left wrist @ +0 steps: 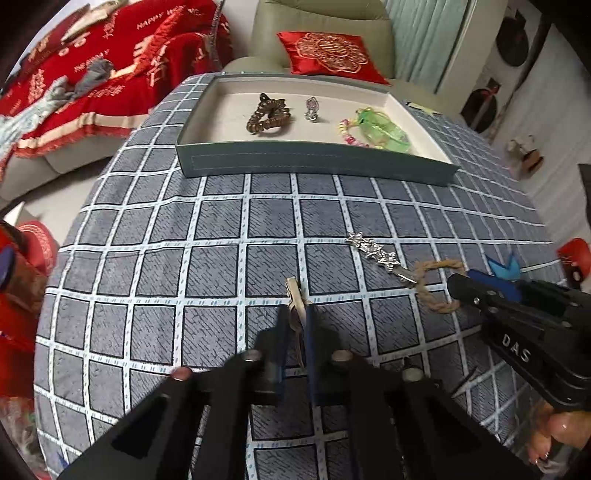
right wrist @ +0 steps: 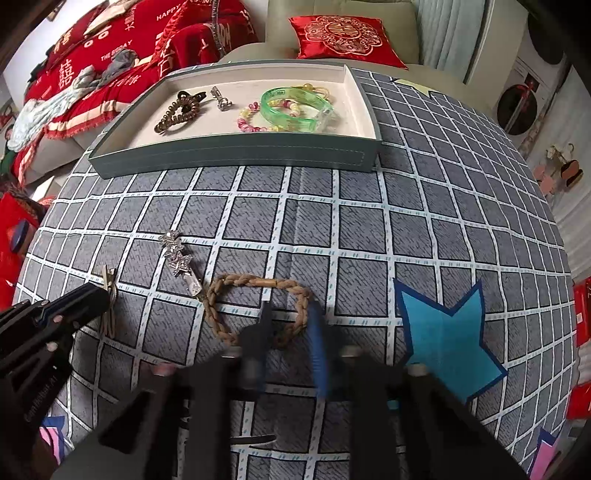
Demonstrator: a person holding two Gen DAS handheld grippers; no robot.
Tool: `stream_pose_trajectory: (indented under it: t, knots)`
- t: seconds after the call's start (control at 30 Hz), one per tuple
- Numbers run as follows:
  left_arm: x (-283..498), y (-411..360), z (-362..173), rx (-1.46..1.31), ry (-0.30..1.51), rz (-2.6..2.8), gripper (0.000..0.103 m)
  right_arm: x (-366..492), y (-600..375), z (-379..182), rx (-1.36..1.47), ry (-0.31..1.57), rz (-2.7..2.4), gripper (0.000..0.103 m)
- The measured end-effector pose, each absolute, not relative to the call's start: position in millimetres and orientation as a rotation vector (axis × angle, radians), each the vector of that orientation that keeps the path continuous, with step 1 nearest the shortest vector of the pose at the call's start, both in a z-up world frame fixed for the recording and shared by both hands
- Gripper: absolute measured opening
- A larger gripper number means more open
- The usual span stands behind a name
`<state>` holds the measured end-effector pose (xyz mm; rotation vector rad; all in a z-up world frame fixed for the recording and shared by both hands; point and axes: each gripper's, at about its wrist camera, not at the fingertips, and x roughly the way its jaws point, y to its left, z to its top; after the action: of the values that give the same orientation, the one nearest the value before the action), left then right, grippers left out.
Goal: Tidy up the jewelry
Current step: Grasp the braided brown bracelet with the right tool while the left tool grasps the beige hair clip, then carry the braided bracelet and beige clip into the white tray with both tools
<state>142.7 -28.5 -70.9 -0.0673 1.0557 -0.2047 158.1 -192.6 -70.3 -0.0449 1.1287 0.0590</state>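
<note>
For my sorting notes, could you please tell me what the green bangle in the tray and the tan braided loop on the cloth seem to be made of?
Green bangle: likely glossy plastic or resin; translucent, with highlights. Tan braided loop: probably matte rope or cord; twisted plaits visible.

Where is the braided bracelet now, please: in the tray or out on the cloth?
Out: the braided bracelet lies on the cloth, nearer than the tray.

A home living room (festive): sofa (left wrist: 325, 22), red cushion (left wrist: 330, 55).
</note>
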Motion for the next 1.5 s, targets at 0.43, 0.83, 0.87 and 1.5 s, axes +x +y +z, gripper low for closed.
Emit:
stream_pose_trajectory:
  t: [0.43,0.83,0.87,1.5]
  knots:
    - [133,-9,-49,-0.059,1.007,-0.351,0.016,144,-217,-48,0.035,1.074,0.058,0.008]
    - [127,-9,-38,-0.066,0.963,-0.21,0.018,136,-217,-36,0.071,1.046,0.095,0.008]
    - [128,-9,-38,-0.075,0.966,-0.206,0.041,135,-217,-35,0.073,1.042,0.096,0.008]
    - [159,-26,-80,-0.073,1.073,-0.087,0.093,122,-231,-32,0.128,1.025,0.115,0.008]
